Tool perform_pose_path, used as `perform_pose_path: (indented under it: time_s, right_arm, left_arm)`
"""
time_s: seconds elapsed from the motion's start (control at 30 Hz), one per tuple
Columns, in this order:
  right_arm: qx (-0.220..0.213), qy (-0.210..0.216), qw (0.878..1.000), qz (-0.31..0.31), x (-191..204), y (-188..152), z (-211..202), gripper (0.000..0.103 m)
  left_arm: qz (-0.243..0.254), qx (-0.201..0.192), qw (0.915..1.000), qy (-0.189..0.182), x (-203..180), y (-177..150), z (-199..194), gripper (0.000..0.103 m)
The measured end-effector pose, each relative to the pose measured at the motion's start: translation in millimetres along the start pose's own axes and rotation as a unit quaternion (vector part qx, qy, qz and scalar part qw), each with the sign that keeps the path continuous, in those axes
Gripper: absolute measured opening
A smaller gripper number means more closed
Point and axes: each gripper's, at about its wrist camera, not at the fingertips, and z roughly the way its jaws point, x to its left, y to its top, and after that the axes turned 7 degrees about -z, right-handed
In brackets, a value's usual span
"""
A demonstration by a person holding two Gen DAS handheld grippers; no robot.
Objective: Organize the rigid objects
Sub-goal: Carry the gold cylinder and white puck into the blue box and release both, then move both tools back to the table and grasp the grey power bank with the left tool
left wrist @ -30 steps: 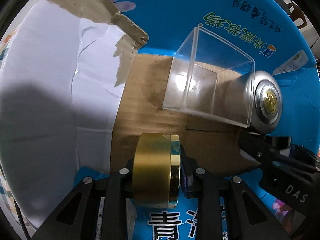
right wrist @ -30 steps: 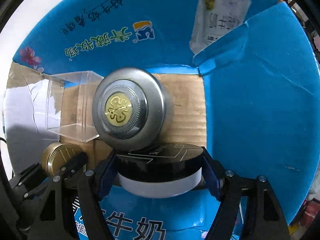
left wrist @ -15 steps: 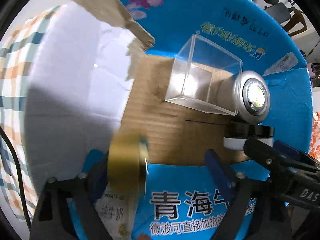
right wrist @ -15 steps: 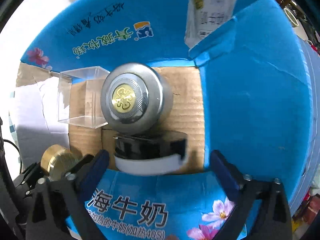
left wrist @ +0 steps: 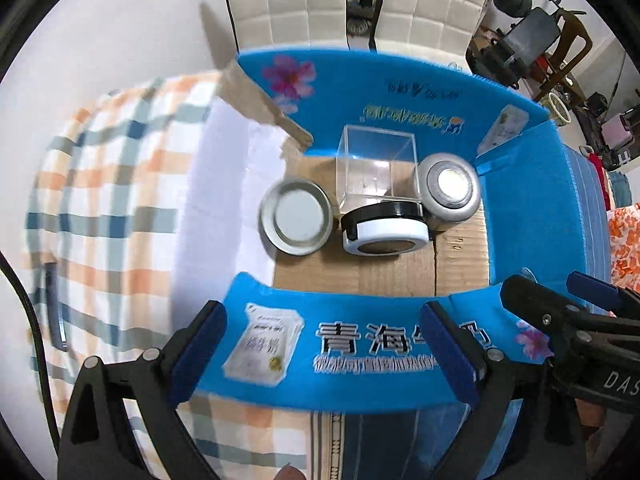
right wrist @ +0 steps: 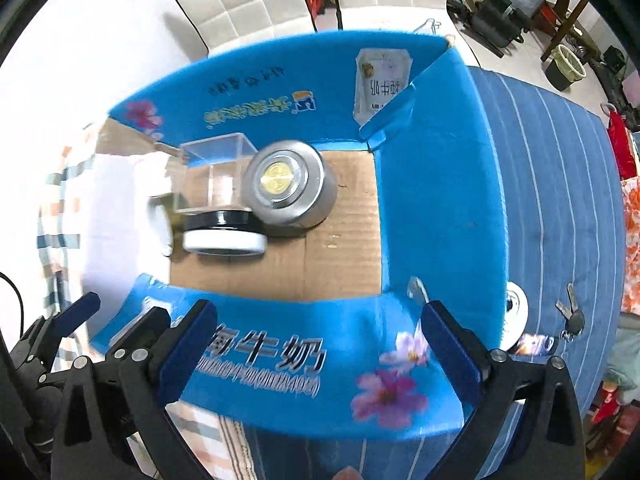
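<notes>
A blue cardboard box stands open on the table. On its brown floor lie a round tin on its side, a black-lidded white jar, a clear plastic cube and a silver tin with a gold emblem. My left gripper is open and empty above the box's near wall. My right gripper is open and empty above the same wall.
A checked cloth covers the table left of the box and a blue striped cloth lies to its right, with keys and a white round object on it. White chairs stand behind.
Both grippers opened, let go of the gold tin and the black-lidded jar inside the box, and pulled back up and out. The tin now lies on its side.
</notes>
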Motion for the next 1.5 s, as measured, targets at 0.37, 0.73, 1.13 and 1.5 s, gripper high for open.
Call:
perform_pose_path:
  time_s: [0.37, 0.73, 1.13, 1.5]
  right_arm:
    - [-0.048, -0.016, 0.998, -0.026, -3, -36, -85, 0.103]
    - [-0.101, 0.009, 0.994, -0.040, -8, -79, -153, 0.103]
    - [-0.129, -0.001, 0.990, 0.058, -100, -128, -192, 0.103]
    - [-0.054, -0.036, 0.980, 0.189, -257, -192, -126, 0.103]
  left_arm:
    - [-0.046, -0.068, 0.9967, 0.002, 26, 1, -52, 0.099]
    - [-0.036, -0.144, 0.9889, -0.005, 17, -15, -137, 0.099]
    - [0.079, -0.140, 0.9857, -0.049, -107, -45, -130, 0.099]
    - [0.154, -0.058, 0.9853, -0.046, -243, -90, -26, 0.099]
